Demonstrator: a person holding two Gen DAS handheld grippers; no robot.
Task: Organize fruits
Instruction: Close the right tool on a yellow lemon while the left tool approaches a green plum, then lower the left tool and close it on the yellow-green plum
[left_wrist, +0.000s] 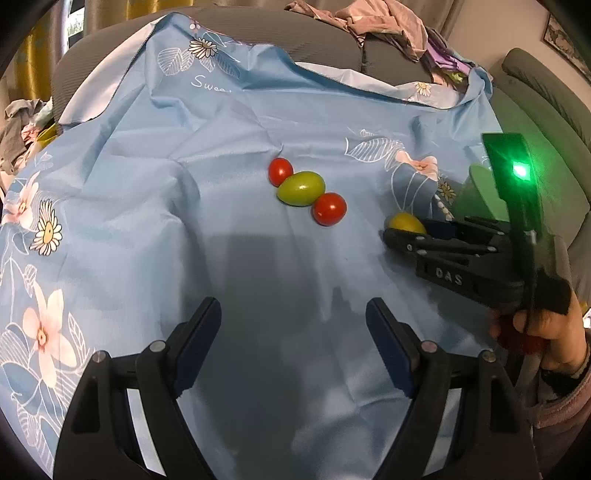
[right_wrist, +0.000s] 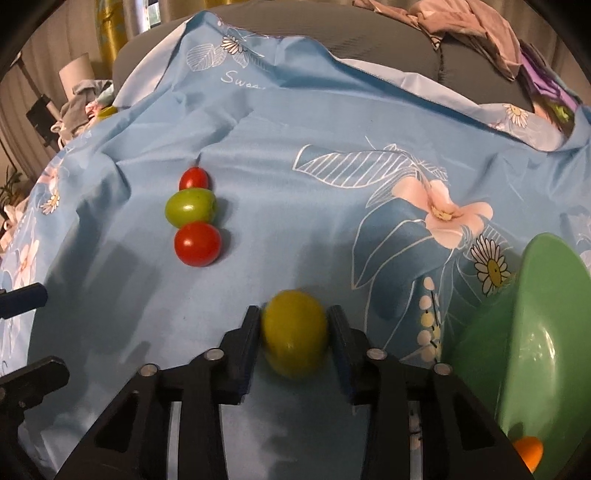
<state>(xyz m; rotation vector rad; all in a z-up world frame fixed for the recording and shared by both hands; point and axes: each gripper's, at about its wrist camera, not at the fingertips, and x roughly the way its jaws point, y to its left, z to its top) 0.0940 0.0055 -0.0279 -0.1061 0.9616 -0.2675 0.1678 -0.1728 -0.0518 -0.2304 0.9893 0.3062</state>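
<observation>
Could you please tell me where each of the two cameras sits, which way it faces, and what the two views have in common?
Left wrist: sits on the open left gripper, looking down over the blue floral cloth; the right gripper and the hand holding it show at the right.
Right wrist: sits on the right gripper, shut on a yellow fruit; a green bowl stands at the right.
Shared: a row of red tomato, green fruit, red tomato, and the yellow fruit.
</observation>
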